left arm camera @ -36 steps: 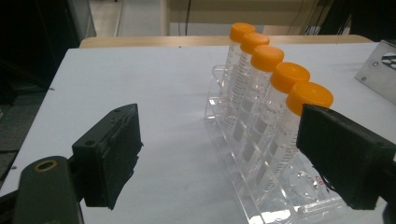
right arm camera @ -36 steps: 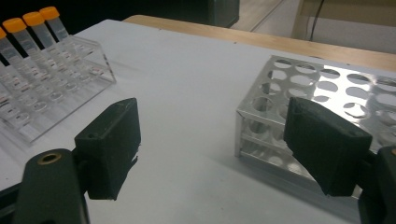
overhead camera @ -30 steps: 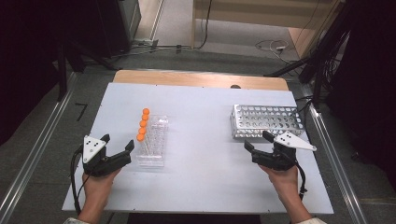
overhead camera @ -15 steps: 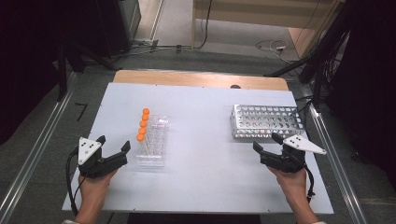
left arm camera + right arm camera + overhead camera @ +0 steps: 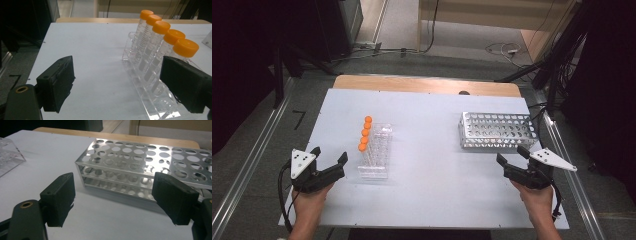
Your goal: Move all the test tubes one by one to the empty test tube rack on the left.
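The clear rack [image 5: 375,152] stands on the white bench [image 5: 427,195], left of its middle, and serves as the landmark here. Five tubes [image 5: 160,47] with orange caps [image 5: 364,133] stand upright in a single row along the rack's left side; its other slots look empty. The left gripper [image 5: 330,163] sits just left of the rack's near end, held in a hand [image 5: 307,207], with its jaws spread wide and nothing between them. In the left gripper view the right-hand jaw is close beside the nearest tube, though contact cannot be told. The metal rack [image 5: 497,131] lies well to the right of the clear rack, its holes empty. The right gripper [image 5: 512,159] is farther right again, just in front of the metal rack's near right end and apart from it. Its jaws are also spread wide, over bare bench.
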`<action>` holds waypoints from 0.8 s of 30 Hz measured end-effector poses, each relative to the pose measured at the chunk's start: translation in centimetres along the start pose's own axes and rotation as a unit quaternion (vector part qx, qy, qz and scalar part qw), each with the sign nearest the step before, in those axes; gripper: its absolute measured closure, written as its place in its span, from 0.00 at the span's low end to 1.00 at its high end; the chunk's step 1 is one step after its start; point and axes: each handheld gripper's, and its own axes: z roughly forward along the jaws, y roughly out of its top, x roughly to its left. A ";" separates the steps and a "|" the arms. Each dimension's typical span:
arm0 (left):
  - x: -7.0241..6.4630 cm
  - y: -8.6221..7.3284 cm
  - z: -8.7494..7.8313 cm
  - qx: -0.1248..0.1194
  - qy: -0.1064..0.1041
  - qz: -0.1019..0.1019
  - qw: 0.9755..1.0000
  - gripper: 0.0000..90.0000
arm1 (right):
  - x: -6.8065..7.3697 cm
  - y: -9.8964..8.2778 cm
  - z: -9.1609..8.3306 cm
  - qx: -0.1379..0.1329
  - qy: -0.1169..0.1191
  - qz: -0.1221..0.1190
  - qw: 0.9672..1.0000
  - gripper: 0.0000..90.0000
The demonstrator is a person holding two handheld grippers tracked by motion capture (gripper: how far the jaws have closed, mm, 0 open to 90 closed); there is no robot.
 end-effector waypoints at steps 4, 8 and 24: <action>0.3 0.0 -0.2 0.000 0.005 -0.003 1.000 0.14 | -0.8 -0.4 -0.7 -0.002 -0.011 0.009 1.000 0.19; 0.6 -0.1 -0.3 0.001 0.008 -0.004 1.000 0.14 | -1.5 -0.8 -1.3 -0.002 -0.025 0.012 1.000 0.19; 1.5 -0.6 -0.7 0.018 0.015 -0.003 1.000 0.14 | -4.1 -2.6 -3.0 0.017 -0.077 0.036 0.996 0.19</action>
